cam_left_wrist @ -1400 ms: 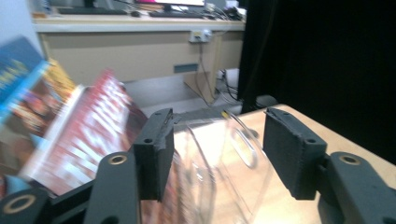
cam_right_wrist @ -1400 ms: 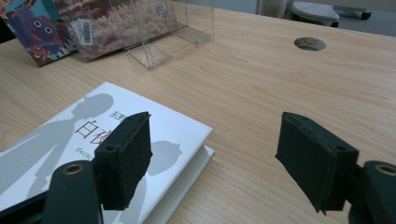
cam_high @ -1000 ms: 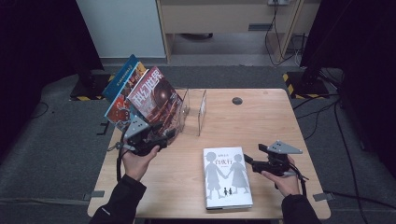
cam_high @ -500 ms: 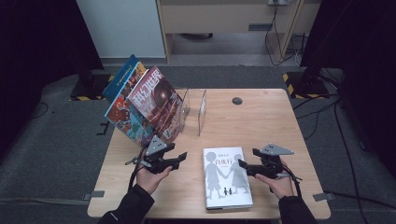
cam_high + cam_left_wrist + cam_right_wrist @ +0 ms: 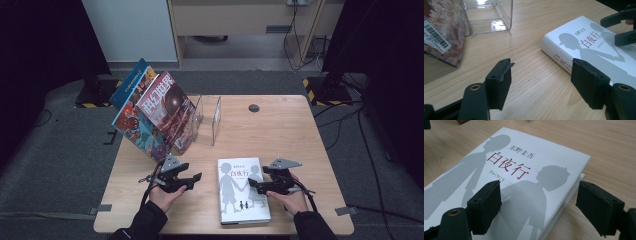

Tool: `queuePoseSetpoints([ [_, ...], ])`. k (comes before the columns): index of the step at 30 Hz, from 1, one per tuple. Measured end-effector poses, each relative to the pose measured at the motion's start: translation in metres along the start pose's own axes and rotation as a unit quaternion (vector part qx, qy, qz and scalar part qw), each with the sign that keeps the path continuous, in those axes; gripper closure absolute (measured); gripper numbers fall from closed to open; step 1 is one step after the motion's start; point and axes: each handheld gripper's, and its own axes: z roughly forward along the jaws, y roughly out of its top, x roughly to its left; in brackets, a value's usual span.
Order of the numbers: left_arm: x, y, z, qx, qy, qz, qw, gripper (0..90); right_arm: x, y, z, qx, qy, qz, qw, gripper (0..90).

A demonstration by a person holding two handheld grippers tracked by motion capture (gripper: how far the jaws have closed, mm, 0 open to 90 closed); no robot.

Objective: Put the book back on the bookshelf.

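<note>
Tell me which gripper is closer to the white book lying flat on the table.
Right. The right gripper is at the white book's right edge, open jaws straddling that edge over the cover. The left gripper sits open on the book's left, apart from it across bare table.

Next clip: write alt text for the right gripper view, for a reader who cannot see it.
A white book with grey silhouettes of two figures and red characters on its cover lies flat on a wooden table. The right gripper is open, one black jaw over the cover and the other past the book's edge, above the table.
</note>
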Motion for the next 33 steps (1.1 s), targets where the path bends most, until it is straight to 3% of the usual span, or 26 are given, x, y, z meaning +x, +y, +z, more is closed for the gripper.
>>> queuePoseSetpoints([
  [9,0.002,-0.002,0.003,0.010,-0.002,-0.003,0.9999,32.3,-0.002,-0.003,0.005,0.013,0.038,0.055,0.9976,17.6],
  [15,0.003,-0.002,0.004,0.013,-0.002,-0.004,0.9999,32.2,0.002,0.001,0.003,0.025,0.029,0.042,0.9984,17.8],
  [20,0.004,-0.002,0.005,0.012,-0.004,-0.011,0.9999,32.2,0.007,0.008,-0.009,-0.016,0.018,0.013,0.9996,25.3],
  [33,0.002,-0.002,0.009,0.023,-0.014,-0.011,0.9996,32.3,0.009,0.019,0.000,-0.012,0.040,0.022,0.9989,26.8],
])
